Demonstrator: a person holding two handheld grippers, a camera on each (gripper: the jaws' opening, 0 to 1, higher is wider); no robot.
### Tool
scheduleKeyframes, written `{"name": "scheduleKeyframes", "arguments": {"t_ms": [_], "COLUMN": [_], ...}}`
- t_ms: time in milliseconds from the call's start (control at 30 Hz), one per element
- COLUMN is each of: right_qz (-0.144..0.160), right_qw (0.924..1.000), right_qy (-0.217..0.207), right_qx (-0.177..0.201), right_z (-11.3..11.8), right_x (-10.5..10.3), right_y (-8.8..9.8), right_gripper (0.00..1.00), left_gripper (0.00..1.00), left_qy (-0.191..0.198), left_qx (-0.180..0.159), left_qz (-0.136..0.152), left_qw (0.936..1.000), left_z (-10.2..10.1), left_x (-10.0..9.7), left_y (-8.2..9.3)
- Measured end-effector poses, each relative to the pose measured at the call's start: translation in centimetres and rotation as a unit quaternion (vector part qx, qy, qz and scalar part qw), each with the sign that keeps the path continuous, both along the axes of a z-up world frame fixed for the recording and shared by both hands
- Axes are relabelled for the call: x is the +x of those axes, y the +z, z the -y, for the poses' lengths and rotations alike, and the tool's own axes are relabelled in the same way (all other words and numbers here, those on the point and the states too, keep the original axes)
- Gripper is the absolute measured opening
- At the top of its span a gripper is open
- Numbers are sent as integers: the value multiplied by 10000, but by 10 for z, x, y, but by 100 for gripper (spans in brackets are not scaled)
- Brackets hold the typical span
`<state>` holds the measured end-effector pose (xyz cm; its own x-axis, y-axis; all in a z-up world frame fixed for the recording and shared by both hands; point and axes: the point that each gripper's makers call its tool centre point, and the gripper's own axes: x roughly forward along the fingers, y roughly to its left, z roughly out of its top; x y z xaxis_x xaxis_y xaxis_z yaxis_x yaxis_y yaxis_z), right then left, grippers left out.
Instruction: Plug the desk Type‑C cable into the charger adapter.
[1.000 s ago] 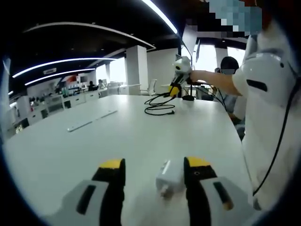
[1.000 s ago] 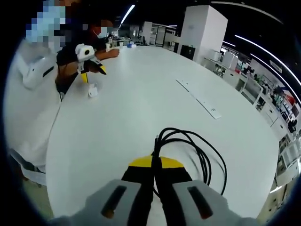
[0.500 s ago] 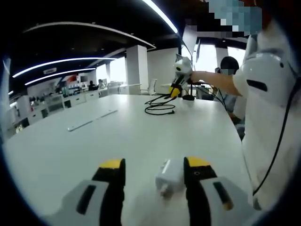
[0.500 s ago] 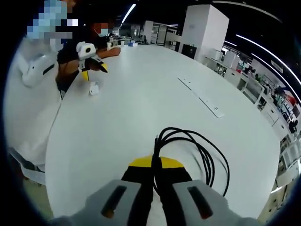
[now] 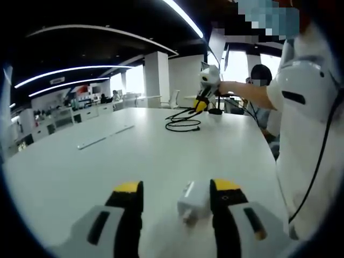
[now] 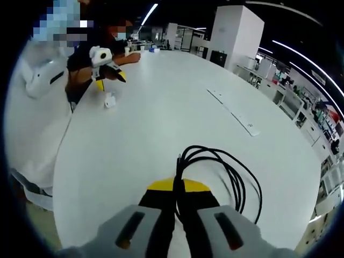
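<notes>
Just one cable [image 6: 228, 174], one adapter [image 5: 194, 200]

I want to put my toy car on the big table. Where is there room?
The big white round table is bare across its middle, between the small white charger adapter by the left claw and the looped black cable shut in the right claw. The flat strip borders the far side. It is crowded only near the claws.
</notes>
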<state>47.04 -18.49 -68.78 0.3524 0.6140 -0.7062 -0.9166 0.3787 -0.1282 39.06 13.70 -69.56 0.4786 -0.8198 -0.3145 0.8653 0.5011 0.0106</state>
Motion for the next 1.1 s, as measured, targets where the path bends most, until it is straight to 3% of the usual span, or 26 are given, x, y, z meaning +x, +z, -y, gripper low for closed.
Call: {"name": "scheduleKeyframes", "arguments": {"t_ms": [467, 1100], "right_qz": [63, 32], "right_qw": [9998, 9996], "right_qy": [157, 266], "right_qx": [-74, -69], "right_z": [-14, -24], "right_x": [-13, -31], "right_y": [4, -3], "right_gripper": [1, 1], "left_gripper": [49, 49], "left_qy": [-1, -9], "left_qx": [-2, 5], "left_qz": [37, 85], "left_qw": [10000, 10000], "left_z": [-1, -2], "left_x": [-2, -5], "left_y": [3, 6]}}
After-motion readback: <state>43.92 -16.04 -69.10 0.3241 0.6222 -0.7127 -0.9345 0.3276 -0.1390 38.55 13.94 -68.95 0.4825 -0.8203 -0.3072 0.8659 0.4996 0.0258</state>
